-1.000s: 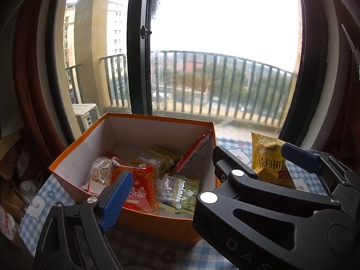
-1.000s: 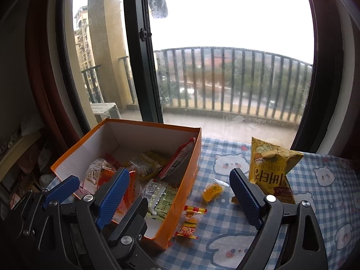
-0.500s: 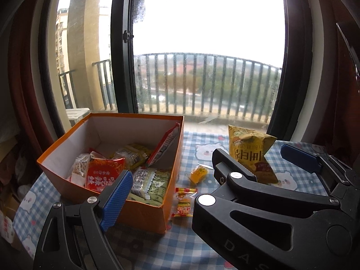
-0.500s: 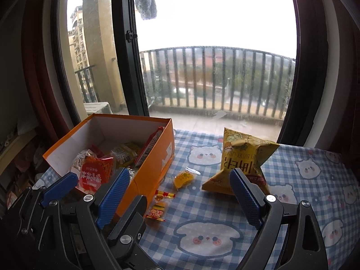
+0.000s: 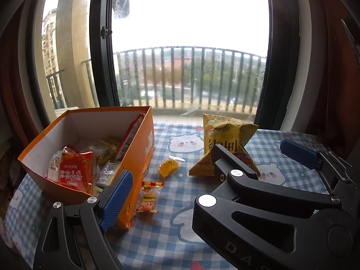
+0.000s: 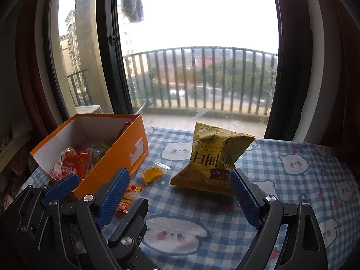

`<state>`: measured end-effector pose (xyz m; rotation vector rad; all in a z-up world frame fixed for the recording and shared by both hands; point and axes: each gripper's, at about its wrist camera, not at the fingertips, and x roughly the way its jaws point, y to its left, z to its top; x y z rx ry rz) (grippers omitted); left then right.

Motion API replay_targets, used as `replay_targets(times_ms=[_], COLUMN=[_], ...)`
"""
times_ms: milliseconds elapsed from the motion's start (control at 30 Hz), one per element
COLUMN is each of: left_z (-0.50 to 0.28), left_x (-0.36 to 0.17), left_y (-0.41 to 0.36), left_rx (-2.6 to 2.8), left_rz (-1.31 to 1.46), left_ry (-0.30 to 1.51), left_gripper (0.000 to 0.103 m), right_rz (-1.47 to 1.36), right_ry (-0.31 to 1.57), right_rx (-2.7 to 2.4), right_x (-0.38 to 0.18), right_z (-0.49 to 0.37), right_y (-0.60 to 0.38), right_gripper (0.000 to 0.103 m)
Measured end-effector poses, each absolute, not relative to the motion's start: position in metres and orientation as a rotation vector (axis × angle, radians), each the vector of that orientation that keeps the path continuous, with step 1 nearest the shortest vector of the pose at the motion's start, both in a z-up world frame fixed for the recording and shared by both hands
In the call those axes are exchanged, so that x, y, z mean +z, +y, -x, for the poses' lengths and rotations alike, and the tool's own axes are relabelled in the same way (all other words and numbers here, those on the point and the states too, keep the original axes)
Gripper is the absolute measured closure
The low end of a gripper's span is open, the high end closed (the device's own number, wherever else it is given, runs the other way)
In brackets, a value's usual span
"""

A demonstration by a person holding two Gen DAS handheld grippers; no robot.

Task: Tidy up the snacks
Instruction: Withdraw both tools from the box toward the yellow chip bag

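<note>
An orange box (image 5: 144,153) (image 6: 117,157) on the left holds several snack packets, a red one (image 5: 76,171) at the front. A yellow chip bag (image 5: 225,135) (image 6: 213,150) stands upright on the checked cloth. A small yellow packet (image 5: 168,165) (image 6: 153,172) and a red-yellow candy packet (image 5: 148,198) (image 6: 128,195) lie between box and bag. My left gripper (image 5: 180,196) hangs open and empty near the box's front corner. My right gripper (image 6: 180,195) is open and empty in front of the bag. The two grippers overlap, and the right one hides the left's right finger.
The table wears a blue checked cloth (image 6: 292,180) with animal prints. A large window (image 6: 202,78) with a balcony railing stands right behind the table. Dark red curtains (image 5: 326,67) hang at both sides. Clutter lies beyond the table's left edge.
Both grippers have moved to the right, away from over the box. The chip bag and the two small packets now sit in the middle of both views. Both jaws stay wide.
</note>
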<state>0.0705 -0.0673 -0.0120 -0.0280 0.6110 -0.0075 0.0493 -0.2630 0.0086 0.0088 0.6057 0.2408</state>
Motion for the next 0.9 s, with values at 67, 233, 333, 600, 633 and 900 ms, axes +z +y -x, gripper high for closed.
replay_targets(times_ms=[67, 233, 333, 600, 633, 900], left_z=[-0.075, -0.088, -0.098, -0.120, -0.122, -0.135], left_x=[-0.017, -0.034, -0.046, -0.073, -0.076, -0.095], left_y=[-0.074, -0.086, -0.093, -0.092, -0.091, -0.079], left_rx=[-0.007, 0.003, 0.010, 0.072, 0.080, 0.117], left_rz=[0.023, 0.012, 0.002, 0.009, 0.010, 0.047], left_ry=[0.625, 0.669, 0.699, 0.745, 0.756, 0.822], left_gripper=[0.013, 0.013, 0.013, 0.013, 0.013, 0.013], right_rz=[-0.019, -0.059, -0.074, -0.101, -0.103, -0.110], right_ry=[0.611, 0.654, 0.685, 0.736, 0.742, 0.786], right_rx=[0.242, 0.255, 0.248, 0.186, 0.181, 0.163], right_x=[0.004, -0.015, -0.029, -0.058, -0.062, -0.081], right_z=[-0.052, -0.064, -0.073, -0.087, -0.089, -0.098], right_y=[-0.269, -0.284, -0.292, -0.303, -0.303, -0.299], right_gripper=[0.011, 0.011, 0.012, 0.012, 0.012, 0.012])
